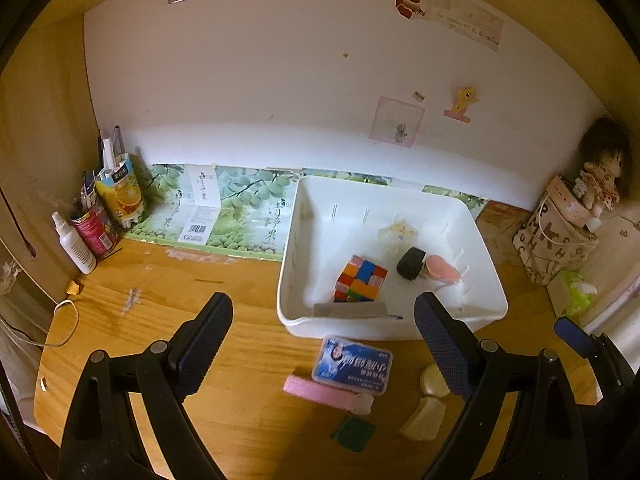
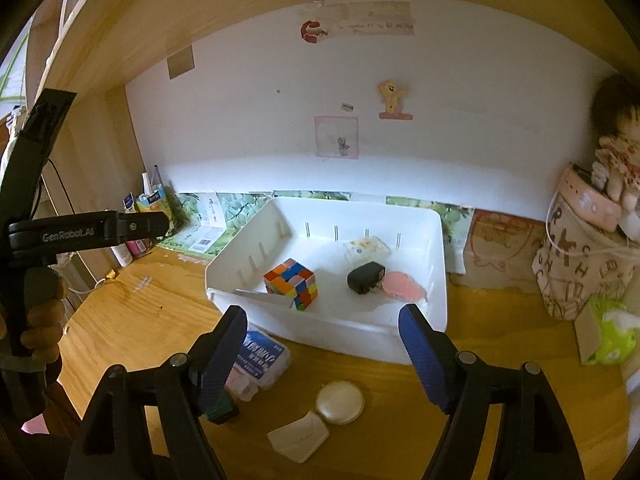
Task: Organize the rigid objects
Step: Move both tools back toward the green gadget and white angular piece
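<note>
The round compact (image 2: pixel 340 402) lies on the counter (image 2: pixel 132 320) between the right gripper's (image 2: pixel 324 340) wide, empty jaws, nearer than the left gripper (image 1: pixel 322 334), also wide and empty.

At the centre of both views a plain white bin (image 1: pixel 486 300) was seen on a honey-coloured wood-grain counter (image 1: pixel 168 320). Inside it a cube (image 1: pixel 361 279) was chequered in orange, blue, yellow, pink and green, beside a black block (image 1: pixel 410 264) and a salmon-pink piece (image 1: pixel 440 271). Lower in the frame, a box (image 1: pixel 354 364) was printed blue with white lettering, next to a pink comb (image 1: pixel 316 394), a dark green square (image 1: pixel 353 432) and cream-coloured shells (image 2: pixel 340 402).
</note>
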The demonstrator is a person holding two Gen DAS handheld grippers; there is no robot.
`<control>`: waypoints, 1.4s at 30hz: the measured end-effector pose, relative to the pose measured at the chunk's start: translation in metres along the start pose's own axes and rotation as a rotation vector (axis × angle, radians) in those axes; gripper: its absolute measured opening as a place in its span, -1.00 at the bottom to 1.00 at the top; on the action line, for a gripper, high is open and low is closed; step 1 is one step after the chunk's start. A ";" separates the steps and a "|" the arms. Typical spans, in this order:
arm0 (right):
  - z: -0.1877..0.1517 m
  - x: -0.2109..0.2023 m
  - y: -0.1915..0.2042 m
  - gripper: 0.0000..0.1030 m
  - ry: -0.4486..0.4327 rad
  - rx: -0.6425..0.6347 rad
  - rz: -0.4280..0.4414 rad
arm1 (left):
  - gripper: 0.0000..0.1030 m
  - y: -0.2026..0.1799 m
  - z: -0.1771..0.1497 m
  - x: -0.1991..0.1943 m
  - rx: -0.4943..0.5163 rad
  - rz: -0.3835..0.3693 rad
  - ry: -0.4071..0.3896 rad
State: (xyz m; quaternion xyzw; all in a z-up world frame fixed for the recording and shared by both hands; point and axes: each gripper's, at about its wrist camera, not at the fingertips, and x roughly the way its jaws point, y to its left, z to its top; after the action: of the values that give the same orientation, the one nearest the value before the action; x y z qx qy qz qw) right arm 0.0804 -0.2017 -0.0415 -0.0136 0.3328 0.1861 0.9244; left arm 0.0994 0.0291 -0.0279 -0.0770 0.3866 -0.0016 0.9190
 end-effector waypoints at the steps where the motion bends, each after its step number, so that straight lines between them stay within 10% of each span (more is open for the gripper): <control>1: -0.002 0.000 0.002 0.53 0.006 0.010 -0.003 | 0.82 0.003 -0.002 -0.001 0.003 -0.004 0.006; 31: -0.097 0.026 0.047 0.53 0.262 0.491 -0.129 | 0.82 0.071 -0.064 0.039 0.118 -0.145 0.323; 42: -0.119 0.044 0.033 0.53 0.335 0.651 -0.162 | 0.82 0.039 -0.077 0.043 0.324 -0.215 0.352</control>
State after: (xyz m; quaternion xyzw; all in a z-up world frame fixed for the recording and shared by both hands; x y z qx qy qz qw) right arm 0.0272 -0.1736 -0.1583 0.2245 0.5188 -0.0078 0.8248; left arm 0.0726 0.0538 -0.1171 0.0319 0.5249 -0.1744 0.8325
